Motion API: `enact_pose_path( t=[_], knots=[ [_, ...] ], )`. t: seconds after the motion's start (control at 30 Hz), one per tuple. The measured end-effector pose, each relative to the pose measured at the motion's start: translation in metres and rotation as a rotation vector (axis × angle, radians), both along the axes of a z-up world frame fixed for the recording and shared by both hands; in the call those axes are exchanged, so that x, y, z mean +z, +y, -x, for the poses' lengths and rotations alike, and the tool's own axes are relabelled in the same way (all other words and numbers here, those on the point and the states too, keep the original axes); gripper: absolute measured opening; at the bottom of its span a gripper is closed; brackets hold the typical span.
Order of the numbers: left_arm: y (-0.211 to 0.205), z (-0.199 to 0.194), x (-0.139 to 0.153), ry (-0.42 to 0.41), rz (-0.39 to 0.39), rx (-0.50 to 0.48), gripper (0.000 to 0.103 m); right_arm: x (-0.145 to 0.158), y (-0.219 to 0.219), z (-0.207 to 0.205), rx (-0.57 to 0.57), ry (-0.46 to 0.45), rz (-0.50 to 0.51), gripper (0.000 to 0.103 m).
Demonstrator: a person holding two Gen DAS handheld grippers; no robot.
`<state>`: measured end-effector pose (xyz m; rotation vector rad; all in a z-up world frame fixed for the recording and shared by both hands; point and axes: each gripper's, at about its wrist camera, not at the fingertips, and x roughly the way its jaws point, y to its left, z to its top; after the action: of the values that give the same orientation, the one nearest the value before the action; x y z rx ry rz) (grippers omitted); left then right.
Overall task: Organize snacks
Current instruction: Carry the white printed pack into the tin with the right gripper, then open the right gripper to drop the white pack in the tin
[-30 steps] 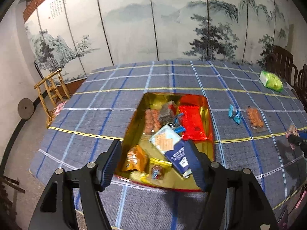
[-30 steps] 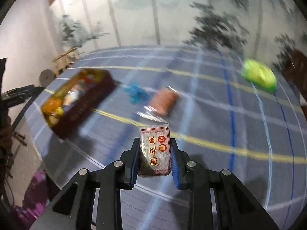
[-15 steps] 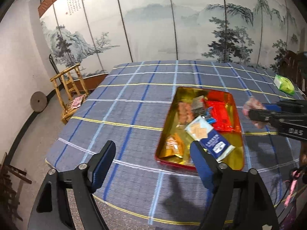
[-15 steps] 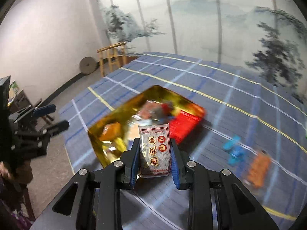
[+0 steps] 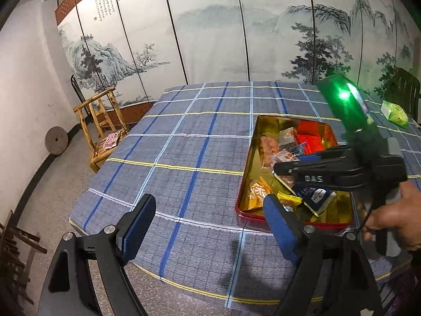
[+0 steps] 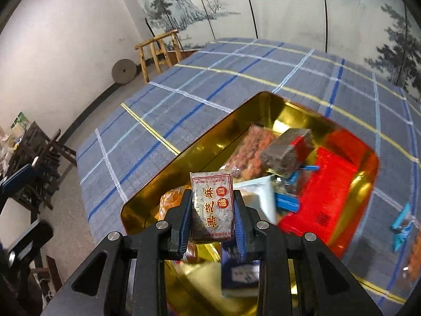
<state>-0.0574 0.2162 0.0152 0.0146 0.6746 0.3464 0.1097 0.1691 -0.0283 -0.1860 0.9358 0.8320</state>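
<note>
A gold-lined red tin [image 5: 252,142] [image 6: 200,147] holding several snack packets sits on the blue plaid tablecloth [image 5: 184,142]. My right gripper [image 6: 212,217] is shut on a grey sesame candy packet [image 6: 212,205] with red lettering and hangs over the tin's near end. In the left wrist view that same right gripper [image 5: 280,169] reaches in from the right above the tin, a hand [image 5: 394,218] on its grip. My left gripper [image 5: 208,226] stands left of the tin over bare cloth, its jaws opening with nothing between them.
A green packet [image 5: 394,109] lies at the far right of the table. A blue packet [image 6: 401,226] lies on the cloth right of the tin. A wooden chair [image 5: 101,121] and a round stone [image 5: 56,141] stand by the left wall. Dark furniture [image 6: 34,158] stands left of the table.
The right gripper carried the sesame candy packet from open cloth to above the tin. The left gripper drew back leftward off the tin and its jaws spread wider.
</note>
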Motion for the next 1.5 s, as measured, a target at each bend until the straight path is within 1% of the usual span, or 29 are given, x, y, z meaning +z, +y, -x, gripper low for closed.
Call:
enact_pose_path(
  t=[0.17,0.4,0.63,0.77,0.87,0.97,1.03,1.1,1.17,1.27,1.37,1.5],
  knots=[
    [0.005,0.000,-0.002,0.001,0.008,-0.003,0.081,-0.008,0.015,-0.007,-0.011,0.012,0.019,0.030],
    [0.009,0.000,-0.005,0.005,0.017,0.001,0.081,-0.015,0.025,-0.012,-0.024,0.029,0.035,0.031],
    [0.009,0.001,-0.007,0.011,0.018,0.004,0.081,-0.013,0.024,-0.014,-0.037,0.037,0.015,0.031],
    [0.009,0.001,-0.008,0.016,0.017,0.004,0.081,-0.010,0.024,-0.010,-0.031,0.021,0.013,0.031],
    [0.009,0.000,-0.008,0.018,0.016,0.002,0.081,-0.003,0.018,-0.005,-0.027,0.002,-0.025,0.032],
    [0.008,0.000,-0.008,0.022,0.012,0.001,0.081,0.006,0.008,0.003,-0.028,-0.040,-0.050,0.035],
    [0.005,-0.001,-0.008,0.024,0.007,-0.002,0.082,0.014,-0.003,0.011,-0.033,-0.075,-0.071,0.041],
    [0.000,-0.001,-0.007,0.026,0.001,-0.008,0.082,0.022,-0.018,0.018,-0.053,-0.108,-0.087,0.053],
    [-0.005,-0.002,-0.006,0.025,-0.007,-0.014,0.082,0.028,-0.038,0.025,-0.077,-0.144,-0.106,0.057],
    [-0.013,-0.003,-0.004,0.027,-0.017,-0.028,0.082,0.033,-0.065,0.033,-0.120,-0.194,-0.095,0.061],
    [-0.023,-0.006,-0.003,0.032,-0.029,-0.046,0.082,0.033,-0.100,0.039,-0.173,-0.232,-0.062,0.064],
    [-0.044,-0.013,0.000,0.043,-0.051,-0.088,0.082,0.027,-0.157,0.040,-0.257,-0.270,-0.004,0.066]
  ],
)
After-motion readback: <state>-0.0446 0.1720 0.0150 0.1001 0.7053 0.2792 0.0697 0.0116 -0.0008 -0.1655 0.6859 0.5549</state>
